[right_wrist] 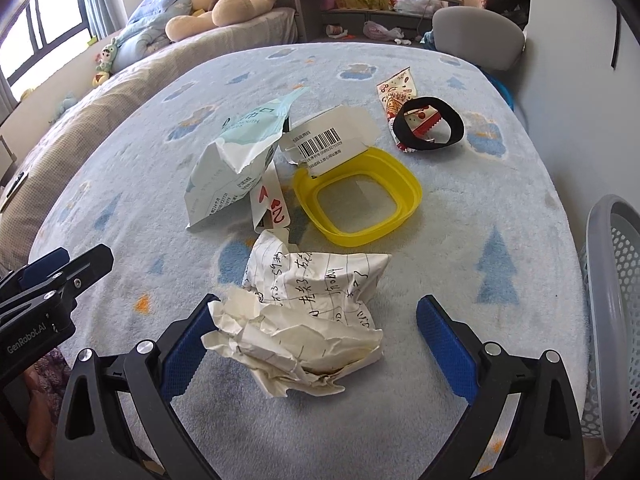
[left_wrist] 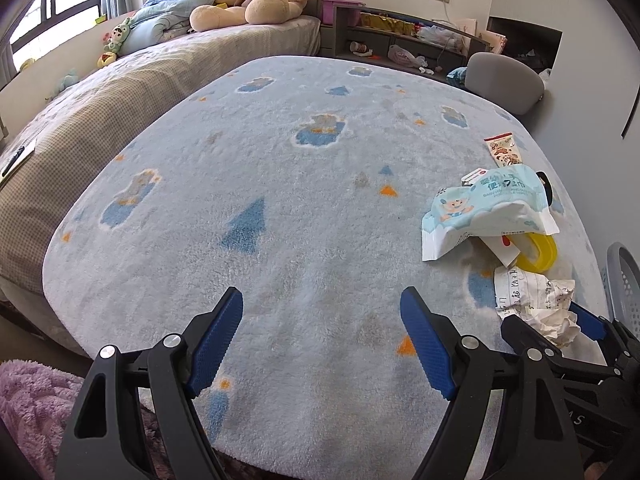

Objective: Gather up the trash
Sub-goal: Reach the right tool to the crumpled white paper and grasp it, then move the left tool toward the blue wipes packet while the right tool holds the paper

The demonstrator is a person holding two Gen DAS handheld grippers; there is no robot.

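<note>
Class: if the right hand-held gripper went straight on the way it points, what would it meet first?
Most likely the crumpled paper, already lying between the open fingers of the right hand-held gripper. Depth is unclear.

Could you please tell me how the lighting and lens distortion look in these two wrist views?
Left wrist view: daylight from the window is bright but not blown out; the fisheye bows the blanket edges, with dark vignette corners. Right wrist view: even, soft light, the crumpled paper sharp between the right gripper fingers, only a faint shadow beneath it; the basket is stretched at the edge.
</note>
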